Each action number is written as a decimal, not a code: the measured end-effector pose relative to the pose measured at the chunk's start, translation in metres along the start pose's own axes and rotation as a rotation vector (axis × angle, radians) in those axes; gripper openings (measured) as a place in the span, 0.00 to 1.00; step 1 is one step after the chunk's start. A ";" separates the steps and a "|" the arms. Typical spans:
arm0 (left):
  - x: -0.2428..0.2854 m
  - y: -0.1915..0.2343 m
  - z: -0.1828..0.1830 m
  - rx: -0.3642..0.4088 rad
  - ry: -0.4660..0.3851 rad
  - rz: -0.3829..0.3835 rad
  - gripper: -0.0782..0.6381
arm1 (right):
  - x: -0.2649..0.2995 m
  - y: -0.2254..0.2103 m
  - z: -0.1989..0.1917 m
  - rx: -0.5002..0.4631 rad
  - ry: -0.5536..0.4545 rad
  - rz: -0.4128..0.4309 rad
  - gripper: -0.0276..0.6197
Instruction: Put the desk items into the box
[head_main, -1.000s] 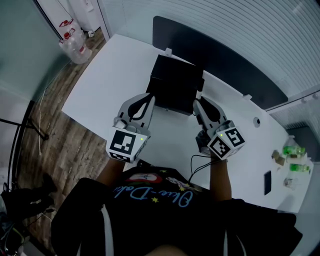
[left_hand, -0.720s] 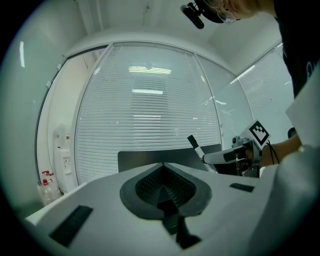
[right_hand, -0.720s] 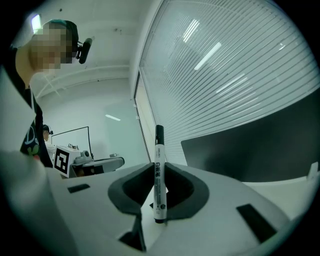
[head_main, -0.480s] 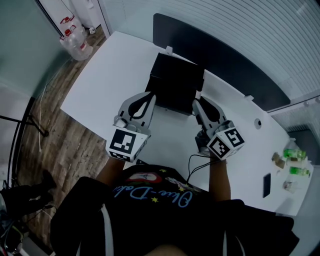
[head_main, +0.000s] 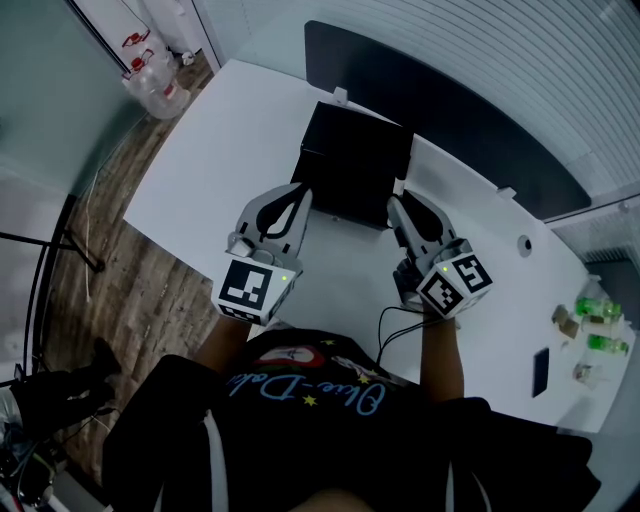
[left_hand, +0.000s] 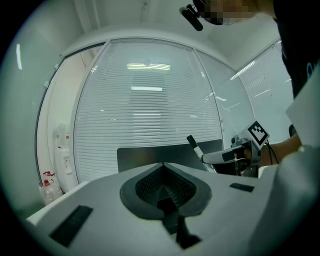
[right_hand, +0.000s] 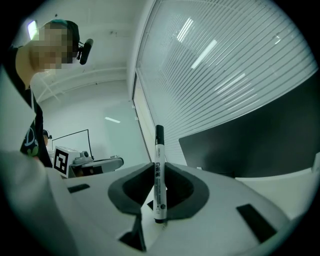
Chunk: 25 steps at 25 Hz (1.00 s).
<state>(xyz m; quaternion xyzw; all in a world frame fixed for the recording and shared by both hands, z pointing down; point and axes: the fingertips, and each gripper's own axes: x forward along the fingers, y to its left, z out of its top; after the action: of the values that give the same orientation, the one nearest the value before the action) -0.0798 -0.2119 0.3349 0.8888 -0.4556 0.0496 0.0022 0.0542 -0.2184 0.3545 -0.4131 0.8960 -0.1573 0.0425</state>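
The box (head_main: 355, 160) is sitting closed-looking and black near the far edge of the white tabletop (head_main: 220, 150), about midway along it and close to the dark panel (head_main: 450, 105) standing behind that edge. Both claws are hovering over the tabletop on the near side of the box, one toward each of its near corners.

The right claw (head_main: 395, 205) is gripping a marker (right_hand: 159, 170). In the right gripper view its jaws are pressing on the white barrel from both sides, with the black cap sticking out above them and the other end poking out below (the print on the barrel is too small to read). From the left gripper view the same marker (left_hand: 194, 145) is showing as a slanted stick rising from the right claw's tip.

The left claw (head_main: 299, 193) is holding nothing; in its own view its jaws are lying together at the tip (left_hand: 162, 165), with only the blinds and the panel showing beyond.

Two green-capped bottles (head_main: 595, 325) are standing near the right end of the tabletop, well apart from the box. A thin cable (head_main: 395, 325) is trailing along the near edge by the right hand.
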 end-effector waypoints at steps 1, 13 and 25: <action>0.001 0.000 -0.001 0.003 0.002 0.000 0.12 | 0.000 -0.001 -0.001 0.002 -0.001 0.001 0.15; 0.005 0.004 -0.008 0.008 0.014 0.010 0.12 | 0.001 -0.007 -0.011 0.011 0.019 0.003 0.15; 0.014 0.027 -0.013 0.019 0.045 -0.033 0.12 | 0.026 -0.005 -0.020 0.023 0.035 -0.022 0.15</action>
<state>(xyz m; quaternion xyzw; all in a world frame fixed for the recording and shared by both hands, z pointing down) -0.0947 -0.2381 0.3478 0.8948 -0.4403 0.0735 0.0050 0.0369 -0.2363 0.3760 -0.4196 0.8901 -0.1754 0.0298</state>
